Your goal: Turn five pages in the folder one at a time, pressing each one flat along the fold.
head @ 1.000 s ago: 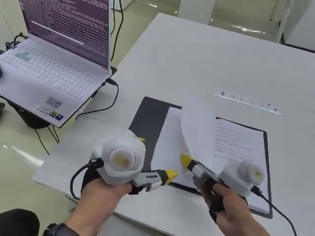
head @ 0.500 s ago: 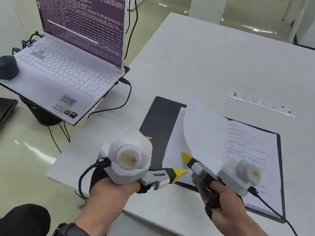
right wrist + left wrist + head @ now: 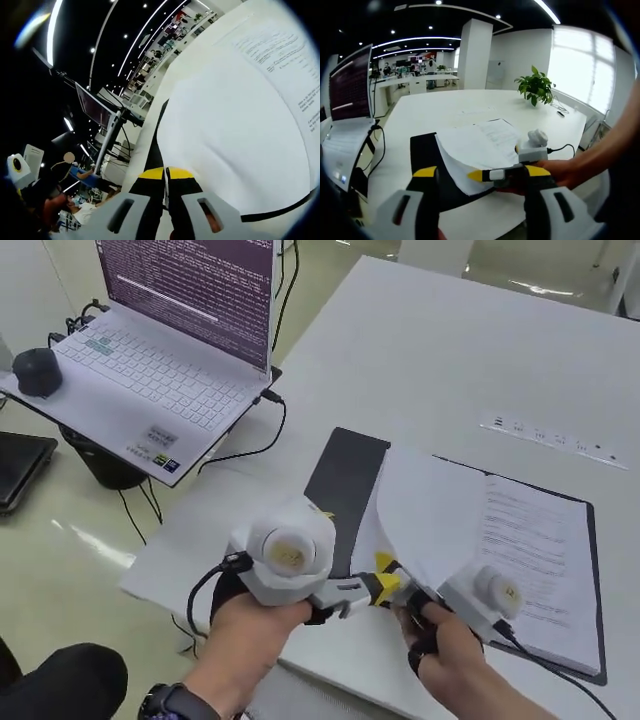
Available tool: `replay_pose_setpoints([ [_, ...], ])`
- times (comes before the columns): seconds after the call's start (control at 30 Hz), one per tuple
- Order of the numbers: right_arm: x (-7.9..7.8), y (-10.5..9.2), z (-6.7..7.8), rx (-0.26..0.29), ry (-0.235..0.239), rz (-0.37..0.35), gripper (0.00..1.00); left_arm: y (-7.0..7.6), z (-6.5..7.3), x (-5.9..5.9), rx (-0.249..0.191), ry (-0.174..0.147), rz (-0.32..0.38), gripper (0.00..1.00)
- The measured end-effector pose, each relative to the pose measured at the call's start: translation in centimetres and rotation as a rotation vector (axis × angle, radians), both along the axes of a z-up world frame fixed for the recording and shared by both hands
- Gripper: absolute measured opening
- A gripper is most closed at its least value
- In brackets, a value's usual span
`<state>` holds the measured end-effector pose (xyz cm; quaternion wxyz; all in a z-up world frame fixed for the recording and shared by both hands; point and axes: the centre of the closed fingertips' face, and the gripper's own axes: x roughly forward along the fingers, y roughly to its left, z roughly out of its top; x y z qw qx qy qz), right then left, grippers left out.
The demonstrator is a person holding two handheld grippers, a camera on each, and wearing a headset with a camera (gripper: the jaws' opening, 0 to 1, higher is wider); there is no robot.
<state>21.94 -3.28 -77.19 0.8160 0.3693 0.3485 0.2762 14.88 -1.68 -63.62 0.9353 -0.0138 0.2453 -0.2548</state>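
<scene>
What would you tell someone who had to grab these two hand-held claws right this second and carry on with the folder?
Right gripper: shut on the near edge of a lifted page, which stands curved above the open folder.
Left gripper: open, holding nothing, just beside the right gripper's tip at the folder's near edge.
The folder lies on the white table, with a laptop to its left.
Done: this page is raised, mid-turn. How many were turned before it cannot be told.
Left: lay it over to the left, press it flat along the fold, then finish the count of five.
</scene>
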Motion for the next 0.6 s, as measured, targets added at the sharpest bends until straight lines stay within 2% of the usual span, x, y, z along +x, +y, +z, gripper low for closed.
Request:
replay_pose_setpoints([
  [0.13,0.0,0.1,-0.8,-0.017,0.020,-0.014,0.00,-0.2,-0.2,-0.7,-0.014,0.007,-0.003,0.68],
  [0.3,0.1,0.3,-1.5,-0.034,0.040,-0.026,0.01,-0.1,-0.6,-0.9,-0.019,0.018,-0.006,0.67],
  [0.37,-0.8,1.3,-1.8,-0.038,0.046,0.049,0.05,0.1,-0.6,-0.9,-0.020,0.019,-0.005,0.67],
  [0.4,-0.7,1.4,-1.6,-0.048,0.018,0.060,0.06,0.2,-0.5,-0.9,-0.027,0.020,-0.001,0.67],
  [0.43,-0.7,1.4,-1.5,-0.060,0.010,0.053,0.07,0.4,-0.5,-0.8,-0.031,0.021,0.002,0.67],
  [0.6,-0.8,1.4,-1.2,-0.033,0.021,0.040,0.13,1.1,-0.6,-0.6,-0.033,0.024,0.009,0.67],
])
